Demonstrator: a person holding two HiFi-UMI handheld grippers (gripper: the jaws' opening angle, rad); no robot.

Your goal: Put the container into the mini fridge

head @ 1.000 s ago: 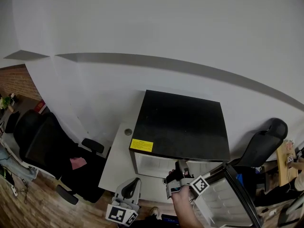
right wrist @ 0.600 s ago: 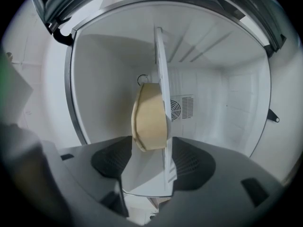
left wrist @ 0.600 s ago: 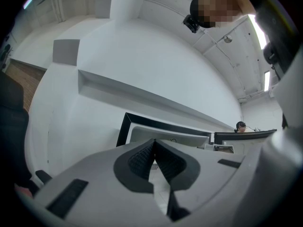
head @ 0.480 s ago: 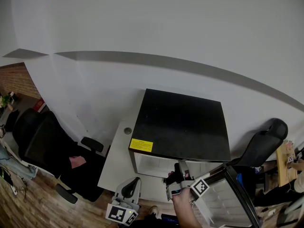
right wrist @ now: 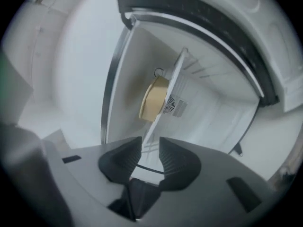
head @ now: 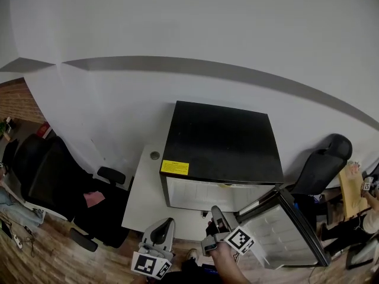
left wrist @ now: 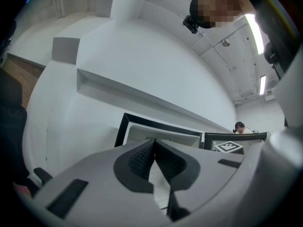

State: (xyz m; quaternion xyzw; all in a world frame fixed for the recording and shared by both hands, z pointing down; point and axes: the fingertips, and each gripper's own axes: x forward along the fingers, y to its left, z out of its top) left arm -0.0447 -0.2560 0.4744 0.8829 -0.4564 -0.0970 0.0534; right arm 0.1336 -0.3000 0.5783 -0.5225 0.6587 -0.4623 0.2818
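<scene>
The black-topped mini fridge (head: 219,149) stands with its door (head: 284,238) swung open to the right. In the right gripper view a tan container (right wrist: 152,97) rests on the wire shelf (right wrist: 173,86) inside the white fridge interior (right wrist: 208,103). My right gripper (right wrist: 150,148) sits just outside the opening, its jaws closing with a gap and nothing between them; it appears in the head view as the right gripper (head: 214,219) in front of the fridge. My left gripper (head: 167,225) hangs lower left, pads (left wrist: 142,157) pressed together and empty, facing the fridge (left wrist: 161,134).
The fridge sits on a white desk (head: 145,200) against a white wall. A black office chair (head: 53,179) stands at the left and another chair (head: 323,170) at the right behind the open door. A person (head: 370,215) is at the far right edge.
The right gripper has drawn back a little from the fridge opening toward me, and its jaws have narrowed. The left gripper has stayed put.
</scene>
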